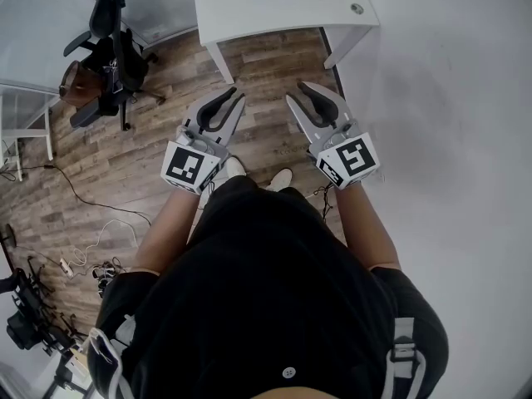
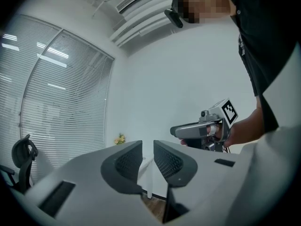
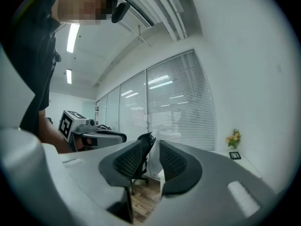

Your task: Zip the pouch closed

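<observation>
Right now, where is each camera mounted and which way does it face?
Head view: on the person's head, steeply down at wood floor, white desk; shows black shirt, forearms, left gripper, right gripper.
Left gripper view: on that gripper, level along open, empty jaws toward blinds; right gripper at right.
Right gripper view: on that gripper, level toward blinds, office chair; left gripper at left.
Shared: both gripper views show the flowers.

Head view steeply down from above, both gripper views level, all sharing office chair (image 1: pixel 116 56)
</observation>
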The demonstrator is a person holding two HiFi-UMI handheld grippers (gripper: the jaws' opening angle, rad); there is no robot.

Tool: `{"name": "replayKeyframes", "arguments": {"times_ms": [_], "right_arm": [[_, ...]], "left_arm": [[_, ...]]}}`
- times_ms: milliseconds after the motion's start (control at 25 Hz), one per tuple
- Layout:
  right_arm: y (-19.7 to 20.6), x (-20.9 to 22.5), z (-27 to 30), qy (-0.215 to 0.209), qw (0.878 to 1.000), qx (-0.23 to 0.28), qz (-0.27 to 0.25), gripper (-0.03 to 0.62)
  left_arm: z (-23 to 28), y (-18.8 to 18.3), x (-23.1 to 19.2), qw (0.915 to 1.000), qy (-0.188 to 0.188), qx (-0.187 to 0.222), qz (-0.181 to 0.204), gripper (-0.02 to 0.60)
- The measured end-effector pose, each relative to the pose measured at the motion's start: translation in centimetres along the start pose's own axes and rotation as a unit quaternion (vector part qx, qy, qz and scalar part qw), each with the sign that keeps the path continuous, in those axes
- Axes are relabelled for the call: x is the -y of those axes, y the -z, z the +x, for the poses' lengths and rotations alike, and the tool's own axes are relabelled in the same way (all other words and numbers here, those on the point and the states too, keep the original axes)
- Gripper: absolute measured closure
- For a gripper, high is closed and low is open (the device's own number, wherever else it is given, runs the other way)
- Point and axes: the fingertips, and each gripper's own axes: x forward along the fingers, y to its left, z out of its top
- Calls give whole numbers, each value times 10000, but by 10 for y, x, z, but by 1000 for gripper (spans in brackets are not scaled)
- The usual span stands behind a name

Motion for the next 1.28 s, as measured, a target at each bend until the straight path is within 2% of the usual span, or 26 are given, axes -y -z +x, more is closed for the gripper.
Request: {"name": "replayKeyframes", "arguments": {"times_ms": [440,560,1080,1280], "right_arm": [[4,9,-17,-186,9998,3,18,323],[4,12,-20,-235,9997,37,-22,300],[10,43,-50,-361,9993,-19,-61,256],[16,54,-45,-353,9993,-91,-61,256]], "left_arm": [[12,-4,21,9999,106,-6,-23,334],[17,-1,25,9999,128,-4,-54,297],[53,5,63,9999,122,-21,-4,287],[64,13,54,9999,69,-22,-126,281]]}}
